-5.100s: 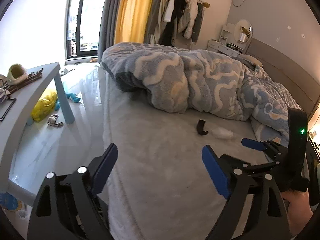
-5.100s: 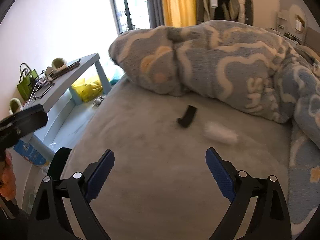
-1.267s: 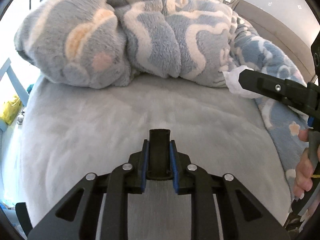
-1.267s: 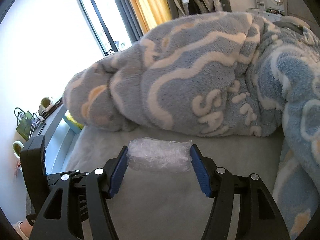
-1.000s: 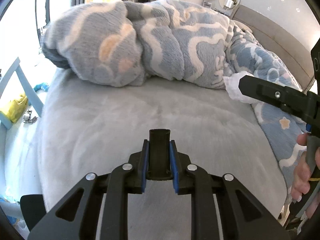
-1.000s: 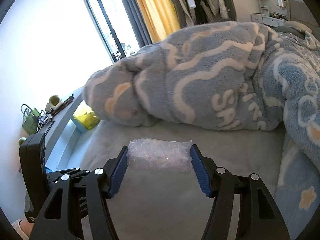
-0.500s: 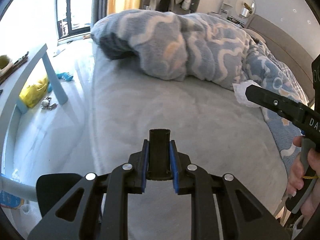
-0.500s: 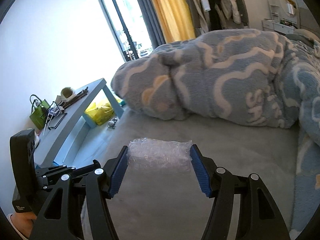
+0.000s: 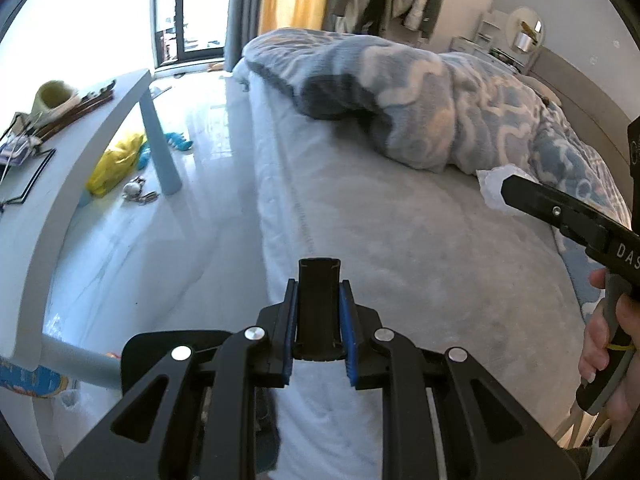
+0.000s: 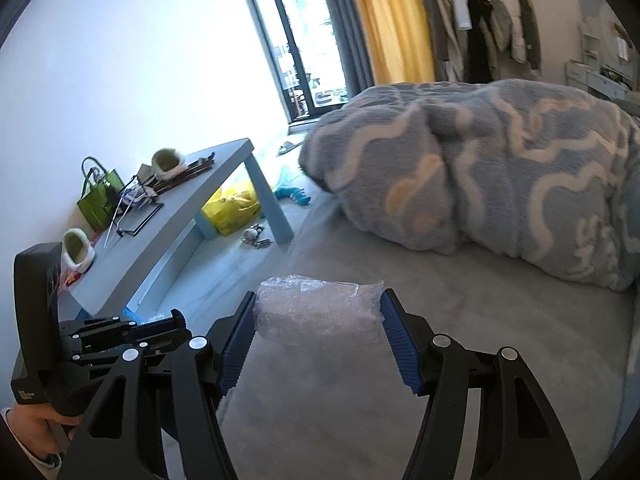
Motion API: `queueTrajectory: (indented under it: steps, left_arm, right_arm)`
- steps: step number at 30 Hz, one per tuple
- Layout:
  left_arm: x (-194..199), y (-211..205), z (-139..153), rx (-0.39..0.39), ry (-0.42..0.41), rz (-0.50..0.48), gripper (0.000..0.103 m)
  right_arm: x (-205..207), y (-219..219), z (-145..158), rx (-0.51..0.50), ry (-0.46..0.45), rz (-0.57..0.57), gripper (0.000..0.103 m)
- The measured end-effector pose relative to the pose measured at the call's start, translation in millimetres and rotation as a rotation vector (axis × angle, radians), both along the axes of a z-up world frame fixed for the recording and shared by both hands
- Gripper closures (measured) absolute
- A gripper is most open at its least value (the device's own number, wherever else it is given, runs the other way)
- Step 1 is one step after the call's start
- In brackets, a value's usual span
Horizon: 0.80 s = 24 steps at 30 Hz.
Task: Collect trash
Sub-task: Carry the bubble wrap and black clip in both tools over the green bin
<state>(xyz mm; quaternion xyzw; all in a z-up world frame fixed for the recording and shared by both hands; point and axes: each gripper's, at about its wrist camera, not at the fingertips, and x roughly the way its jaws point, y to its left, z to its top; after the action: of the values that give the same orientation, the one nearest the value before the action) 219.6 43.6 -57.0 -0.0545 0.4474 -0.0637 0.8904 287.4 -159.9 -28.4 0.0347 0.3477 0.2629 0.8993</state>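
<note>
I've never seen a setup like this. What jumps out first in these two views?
Two hand-held grippers over a grey bed: the left gripper is clamped on a small black piece, and the right gripper squeezes a crumpled clear plastic wad. Behind them a fluffy blue patterned blanket is heaped on the bed.

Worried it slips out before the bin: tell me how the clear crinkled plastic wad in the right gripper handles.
The clear crinkled plastic wad likely weighs little and crushes easily. Blue ribbed pads of the right gripper press both ends, so it probably stays put.
</note>
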Motion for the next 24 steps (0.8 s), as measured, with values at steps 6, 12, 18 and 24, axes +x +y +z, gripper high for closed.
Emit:
queueTrajectory:
  steps: [6,12,18,24]
  left_arm:
    - [-8.2,28.9,-4.3,0.015,0.013,0.025,0.081]
    - [-14.8,59.5,-13.0,0.021,0.048,0.055,0.081]
    - [-19.9,82.0,-20.8,0.009,0.087,0.079,0.081]
    - [-25.2,98.0,-33.4,0.023,0.133,0.087,0.081]
  right_arm:
    - [-3.7,33.1,2.2,-0.011,-0.016,0.046,0.04]
    - [-8.6,67.5,1.4,-0.036,-0.03,0.1,0.04]
    - [-11.9,96.7,1.2,-0.042,-0.036,0.143,0.04]
    - [-14.1,120.4,-2.7,-0.055,-0.033,0.182,0.04]
